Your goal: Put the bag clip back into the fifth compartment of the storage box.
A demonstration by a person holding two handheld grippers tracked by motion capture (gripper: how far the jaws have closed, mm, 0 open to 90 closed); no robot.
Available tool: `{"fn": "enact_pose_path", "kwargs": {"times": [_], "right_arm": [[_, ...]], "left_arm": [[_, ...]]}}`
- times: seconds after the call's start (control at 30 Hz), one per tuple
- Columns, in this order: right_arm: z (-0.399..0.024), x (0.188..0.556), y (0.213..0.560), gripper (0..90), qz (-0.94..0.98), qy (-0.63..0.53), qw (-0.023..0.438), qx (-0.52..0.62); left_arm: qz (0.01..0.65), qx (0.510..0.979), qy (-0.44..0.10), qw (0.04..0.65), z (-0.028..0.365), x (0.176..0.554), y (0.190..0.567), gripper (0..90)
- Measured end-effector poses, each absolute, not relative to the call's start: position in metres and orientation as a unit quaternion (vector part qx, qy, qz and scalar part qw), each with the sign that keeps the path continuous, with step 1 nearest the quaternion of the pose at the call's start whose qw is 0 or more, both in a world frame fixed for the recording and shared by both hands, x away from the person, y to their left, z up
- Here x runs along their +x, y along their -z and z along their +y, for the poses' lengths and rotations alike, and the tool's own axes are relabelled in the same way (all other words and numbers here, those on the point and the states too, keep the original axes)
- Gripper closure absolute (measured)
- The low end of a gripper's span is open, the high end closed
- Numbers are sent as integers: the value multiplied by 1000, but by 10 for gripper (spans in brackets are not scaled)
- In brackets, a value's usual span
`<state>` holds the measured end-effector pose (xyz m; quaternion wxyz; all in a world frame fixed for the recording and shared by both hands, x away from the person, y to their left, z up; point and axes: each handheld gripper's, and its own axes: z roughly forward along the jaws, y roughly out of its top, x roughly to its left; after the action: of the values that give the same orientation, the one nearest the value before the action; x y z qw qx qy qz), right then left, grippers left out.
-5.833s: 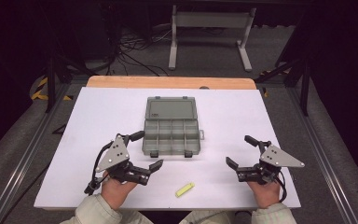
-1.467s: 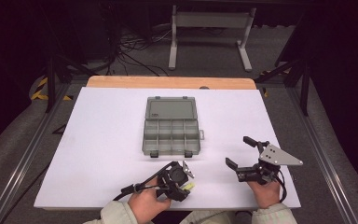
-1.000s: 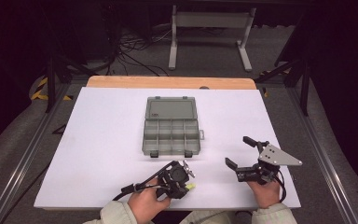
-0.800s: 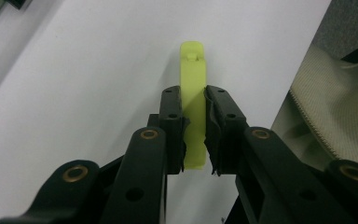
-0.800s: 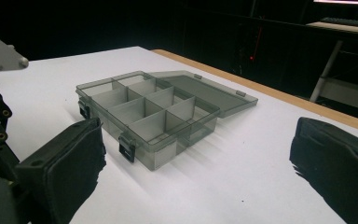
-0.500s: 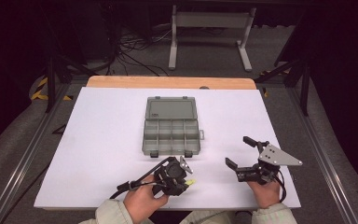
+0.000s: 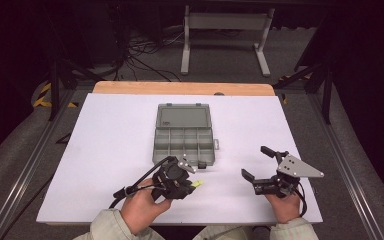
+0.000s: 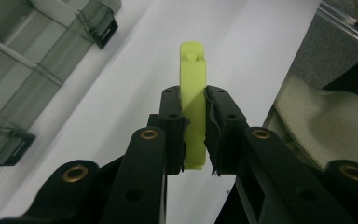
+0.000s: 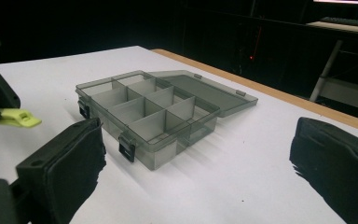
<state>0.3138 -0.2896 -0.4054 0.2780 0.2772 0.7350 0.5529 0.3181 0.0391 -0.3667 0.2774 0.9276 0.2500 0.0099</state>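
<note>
So the left gripper point(image 8: 195, 135) has now got the yellow-green clip point(image 8: 193, 100) pinched between its jaws and lifted just off the table beside the open organizer box point(image 7: 184, 136), so probably box-bound next, while the right gripper point(image 7: 259, 167) sits wide open, empty.

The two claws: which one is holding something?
The left claw, near the compartment box. It is shut on a yellow-green plastic clip. The right claw is wide open, with nothing in it.
</note>
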Motion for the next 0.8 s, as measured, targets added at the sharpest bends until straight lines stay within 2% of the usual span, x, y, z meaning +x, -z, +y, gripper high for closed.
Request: {"fn": "enact_pose_path", "kwargs": {"times": [0.8], "right_arm": [[-290,314,406,31,736,-552,277,276]], "left_arm": [[290,906,-36,306,78,334,341,780]]}}
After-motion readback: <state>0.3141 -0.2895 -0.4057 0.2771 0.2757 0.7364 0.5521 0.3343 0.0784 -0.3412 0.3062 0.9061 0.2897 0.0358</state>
